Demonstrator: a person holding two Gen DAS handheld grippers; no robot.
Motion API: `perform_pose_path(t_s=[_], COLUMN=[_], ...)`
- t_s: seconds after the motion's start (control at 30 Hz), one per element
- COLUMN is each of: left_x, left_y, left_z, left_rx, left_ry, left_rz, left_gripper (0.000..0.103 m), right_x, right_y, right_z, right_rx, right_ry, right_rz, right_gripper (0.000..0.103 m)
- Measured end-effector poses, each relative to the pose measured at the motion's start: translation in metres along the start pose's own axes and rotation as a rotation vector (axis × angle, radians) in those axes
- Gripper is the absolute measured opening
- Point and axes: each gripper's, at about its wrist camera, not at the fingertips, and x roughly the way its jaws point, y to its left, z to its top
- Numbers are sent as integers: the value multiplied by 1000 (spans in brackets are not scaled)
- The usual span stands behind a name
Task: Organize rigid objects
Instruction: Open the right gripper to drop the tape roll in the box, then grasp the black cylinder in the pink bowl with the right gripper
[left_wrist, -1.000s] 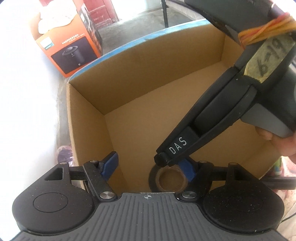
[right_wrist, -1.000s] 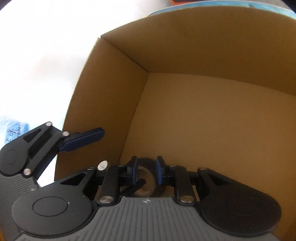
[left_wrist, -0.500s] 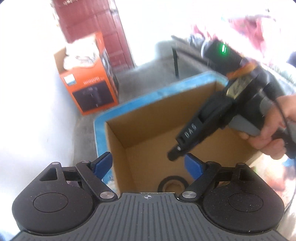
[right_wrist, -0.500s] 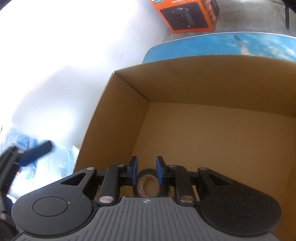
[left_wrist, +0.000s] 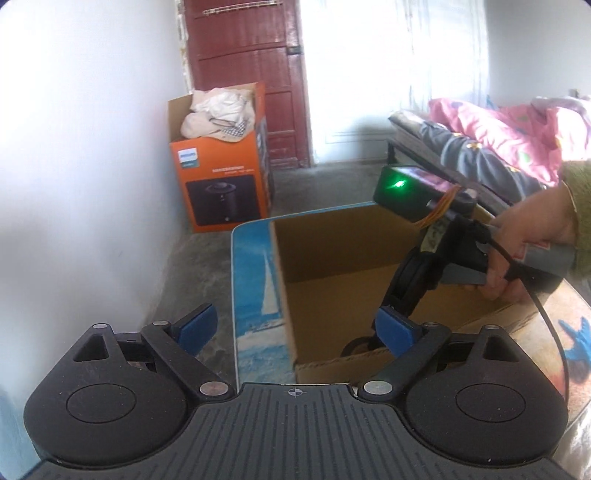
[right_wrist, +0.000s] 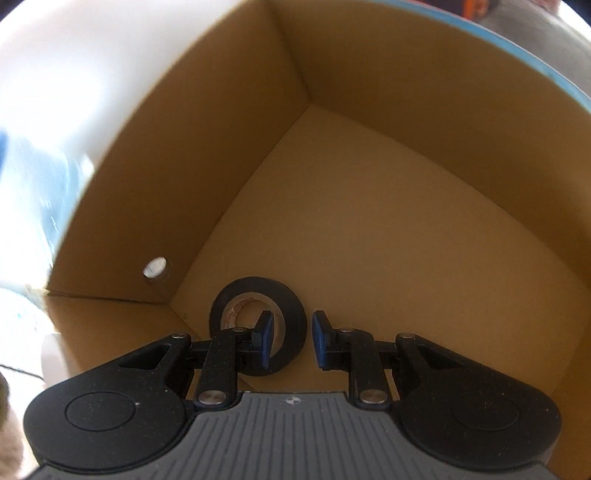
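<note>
In the right wrist view a roll of black tape (right_wrist: 258, 325) is seen lying flat on the floor of the cardboard box (right_wrist: 369, 221), close to a corner. It is judged to be light and stiff, with a slick outer face; hold is best taken across the rim or through the paper core. The right gripper (right_wrist: 291, 341) is nearly closed with nothing held, one finger over the roll. The left gripper (left_wrist: 295, 326), outside the box, has just been opened wide, empty.
</note>
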Motion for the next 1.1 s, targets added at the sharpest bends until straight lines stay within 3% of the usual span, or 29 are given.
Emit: perform_pose_path(t_s=[0.17,0.37,0.53,0.63,0.8,0.87,1.0,1.1], left_x=[0,1,-2,-7,-19,-23,-24,-24], left_y=[10,17,15,12,4,-4,-26,-46], left_z=[-12,-25,-30,-33,-35,-36,-42,-47], left_rx=[-55,-117,-146,-144,-131,-113,-78,-61], left_ry=[-3,-9,-5,-18,-51,-59,-37,-21], left_rz=[-14,-38,-65,-69,-90,-114,-195,-281], left_gripper=[94,94,94,95,98,99,99,99], right_x=[8,12,10,-11,-77,-105,-156,-154], right_y=[11,6,9,6,-2,-5,-3,-19], right_z=[20,41,42,33,-11,-51,-127,-191], right_rx=[-78,-17,-13,-6,62,82,124,227], right_ry=[-1,-87,-113,-171,-355,-465,-662,-766], right_rz=[-37,-15,18,28,73,97,104,145], right_gripper=[23,23,26,27,33,51,54,56])
